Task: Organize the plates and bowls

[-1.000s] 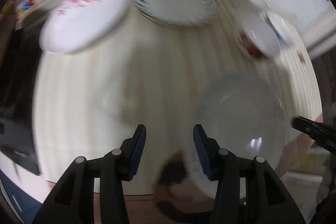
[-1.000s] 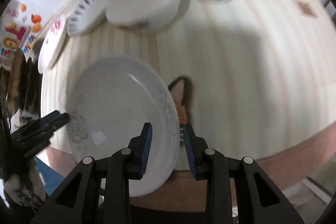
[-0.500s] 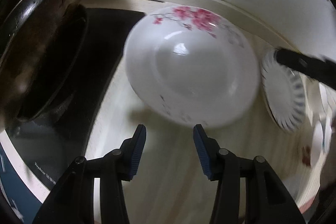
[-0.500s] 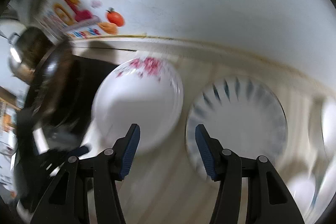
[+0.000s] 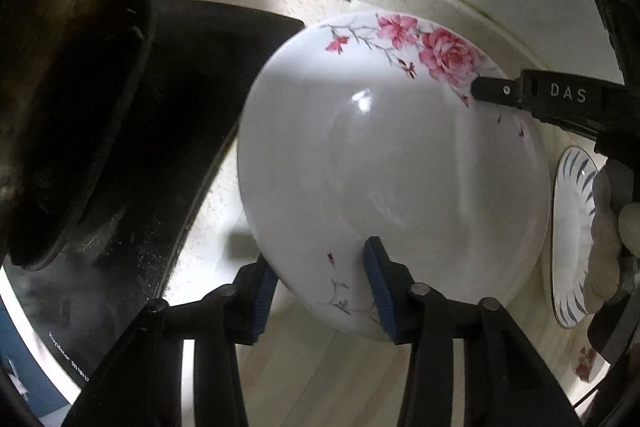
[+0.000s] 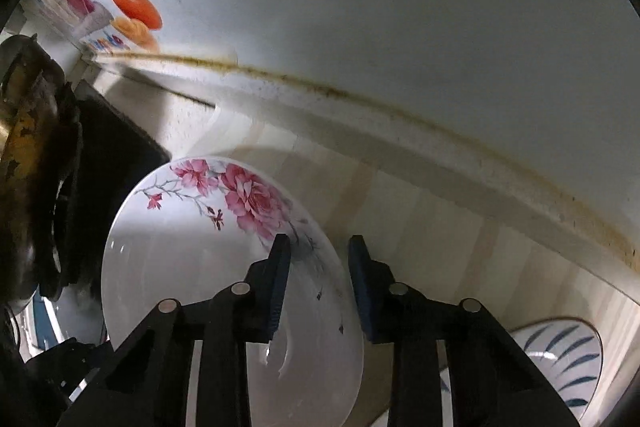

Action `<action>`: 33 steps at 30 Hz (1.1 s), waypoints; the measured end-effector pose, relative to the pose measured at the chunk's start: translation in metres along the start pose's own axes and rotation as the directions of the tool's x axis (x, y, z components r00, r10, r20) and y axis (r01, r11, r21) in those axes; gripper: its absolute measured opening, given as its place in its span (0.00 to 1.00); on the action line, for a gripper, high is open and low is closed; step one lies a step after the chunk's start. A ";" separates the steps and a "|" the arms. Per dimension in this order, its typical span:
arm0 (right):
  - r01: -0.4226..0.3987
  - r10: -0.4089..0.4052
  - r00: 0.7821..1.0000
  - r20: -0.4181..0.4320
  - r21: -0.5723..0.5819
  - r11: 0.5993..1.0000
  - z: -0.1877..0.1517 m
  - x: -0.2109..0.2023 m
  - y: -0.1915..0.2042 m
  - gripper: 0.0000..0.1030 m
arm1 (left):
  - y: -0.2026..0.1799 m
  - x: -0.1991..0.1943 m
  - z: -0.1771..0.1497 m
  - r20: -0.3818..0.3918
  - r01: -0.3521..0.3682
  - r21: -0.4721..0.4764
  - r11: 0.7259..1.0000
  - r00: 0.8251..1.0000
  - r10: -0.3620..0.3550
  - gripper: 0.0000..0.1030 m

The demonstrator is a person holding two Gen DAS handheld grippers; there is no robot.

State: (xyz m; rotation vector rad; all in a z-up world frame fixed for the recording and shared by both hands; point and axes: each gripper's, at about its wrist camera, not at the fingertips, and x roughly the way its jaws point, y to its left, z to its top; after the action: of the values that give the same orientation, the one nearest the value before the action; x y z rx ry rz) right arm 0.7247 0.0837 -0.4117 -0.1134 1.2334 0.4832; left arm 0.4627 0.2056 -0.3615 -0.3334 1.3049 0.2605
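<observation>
A white plate with pink flowers (image 5: pixel 384 163) lies on the pale striped counter, next to a black stove. My left gripper (image 5: pixel 320 291) is open, with its fingers on either side of the plate's near rim. My right gripper (image 6: pixel 318 283) is open too, its fingers straddling the plate's (image 6: pixel 200 267) far right rim. The right gripper's finger (image 5: pixel 520 93) shows in the left wrist view over the flowers. I cannot tell whether the pads touch the plate.
A black stove top (image 5: pixel 180 115) with a dark wok (image 5: pixel 60 87) stands left of the plate. A white plate with blue leaf stripes (image 5: pixel 572 235) sits to the right, also in the right wrist view (image 6: pixel 560 359). The wall (image 6: pixel 360 27) rises behind the counter.
Both grippers swung left from the glass bowl and other dishes to the flowered plate and closed in on its rim. The right gripper let go of the clear bowl earlier.
</observation>
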 end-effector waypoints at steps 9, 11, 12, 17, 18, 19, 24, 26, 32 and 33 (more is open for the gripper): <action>-0.027 0.027 0.999 0.028 0.009 1.000 -0.024 -0.020 -0.013 0.23 | 0.005 -0.015 -0.018 0.021 0.045 0.010 0.999 0.999 -0.046 0.39; -0.032 0.032 0.999 0.038 0.011 0.999 -0.031 -0.032 -0.016 0.23 | 0.005 -0.024 -0.022 0.027 0.065 0.007 0.998 0.997 -0.066 0.39; -0.037 0.036 0.998 0.046 0.014 0.999 -0.032 -0.037 -0.016 0.23 | 0.006 -0.029 -0.023 0.031 0.074 0.004 0.997 0.997 -0.074 0.39; -0.057 0.055 0.995 0.082 0.022 0.998 -0.050 -0.071 -0.020 0.23 | 0.011 -0.052 -0.030 0.065 0.079 0.014 0.997 0.995 -0.080 0.39; -0.060 0.058 0.994 0.089 0.025 0.998 -0.055 -0.077 -0.020 0.23 | 0.012 -0.056 -0.031 0.068 0.082 0.017 0.996 0.994 -0.083 0.39; -0.066 0.062 0.994 0.095 0.030 0.997 -0.060 -0.085 -0.021 0.23 | 0.013 -0.061 -0.034 0.073 0.086 0.019 0.996 0.993 -0.088 0.39; -0.082 0.074 0.988 0.137 0.051 0.995 -0.085 -0.126 -0.024 0.23 | -0.004 -0.090 -0.038 0.107 0.103 0.056 0.993 0.988 -0.109 0.39; -0.094 0.083 0.985 0.152 0.063 0.994 -0.099 -0.146 -0.027 0.23 | -0.007 -0.101 -0.041 0.106 0.123 0.072 0.990 0.986 -0.130 0.39; -0.144 0.114 0.971 0.212 0.130 0.981 -0.158 -0.209 -0.045 0.23 | -0.027 -0.136 -0.069 0.089 0.179 0.142 0.974 0.977 -0.193 0.39; -0.148 0.115 0.969 0.220 0.141 0.979 -0.166 -0.216 -0.046 0.23 | -0.032 -0.143 -0.075 0.090 0.184 0.161 0.970 0.976 -0.200 0.39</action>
State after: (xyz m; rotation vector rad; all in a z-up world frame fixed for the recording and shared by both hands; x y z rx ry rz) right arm 0.5450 -0.0775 -0.2765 0.1512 1.0692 0.4985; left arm 0.3723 0.1474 -0.2371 -0.3097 1.1715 0.0139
